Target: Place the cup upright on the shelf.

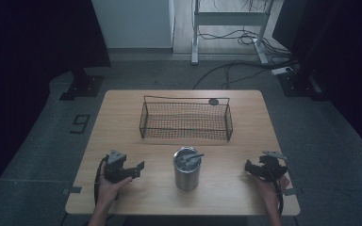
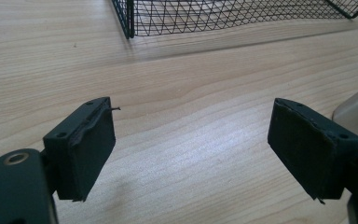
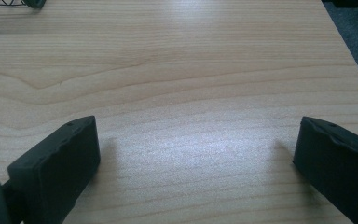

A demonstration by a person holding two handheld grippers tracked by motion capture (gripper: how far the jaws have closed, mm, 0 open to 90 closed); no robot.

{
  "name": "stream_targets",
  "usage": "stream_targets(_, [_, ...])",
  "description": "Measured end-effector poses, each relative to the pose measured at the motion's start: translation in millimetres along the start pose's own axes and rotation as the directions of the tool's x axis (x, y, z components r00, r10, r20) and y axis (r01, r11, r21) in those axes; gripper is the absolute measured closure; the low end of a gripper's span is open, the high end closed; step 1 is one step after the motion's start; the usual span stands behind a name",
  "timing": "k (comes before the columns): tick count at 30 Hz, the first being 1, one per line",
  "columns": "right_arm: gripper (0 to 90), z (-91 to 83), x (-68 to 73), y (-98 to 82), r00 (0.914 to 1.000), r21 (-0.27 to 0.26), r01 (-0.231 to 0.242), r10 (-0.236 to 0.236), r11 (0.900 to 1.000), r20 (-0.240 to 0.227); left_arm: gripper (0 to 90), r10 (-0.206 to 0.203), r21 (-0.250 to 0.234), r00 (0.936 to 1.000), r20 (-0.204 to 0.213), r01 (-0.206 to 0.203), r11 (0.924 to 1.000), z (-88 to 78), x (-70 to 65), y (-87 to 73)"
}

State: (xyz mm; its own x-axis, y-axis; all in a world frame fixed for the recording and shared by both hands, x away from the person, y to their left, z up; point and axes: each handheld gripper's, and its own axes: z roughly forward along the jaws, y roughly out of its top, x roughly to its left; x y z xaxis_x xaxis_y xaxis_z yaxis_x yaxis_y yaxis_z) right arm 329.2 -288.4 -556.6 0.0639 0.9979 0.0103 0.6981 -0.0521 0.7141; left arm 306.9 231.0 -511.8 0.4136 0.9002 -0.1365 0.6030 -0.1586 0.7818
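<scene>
high view: above, facing forward-down | gripper views: low, close | shared: table, basket

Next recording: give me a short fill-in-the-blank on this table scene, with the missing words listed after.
1. The metal cup stands between the two grippers and in front of the wire ____.
2. The jaws of the left gripper stand ____, with nothing between them.
3. The right gripper looks over bare ____ tabletop.
4. In the high view, the wire basket has ____ inside it.

Missing words: basket; open; wooden; nothing
</scene>
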Motion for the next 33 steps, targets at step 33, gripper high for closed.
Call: stream_targets(33, [3.3, -2.3, -2.6, -2.0, 1.0000, -0.010, 0.003, -0.003, 1.000, -0.004, 15.0, 0.005, 0.006, 1.0000, 0.004, -0.005, 1.0000, -1.2, -5.3, -1.7])
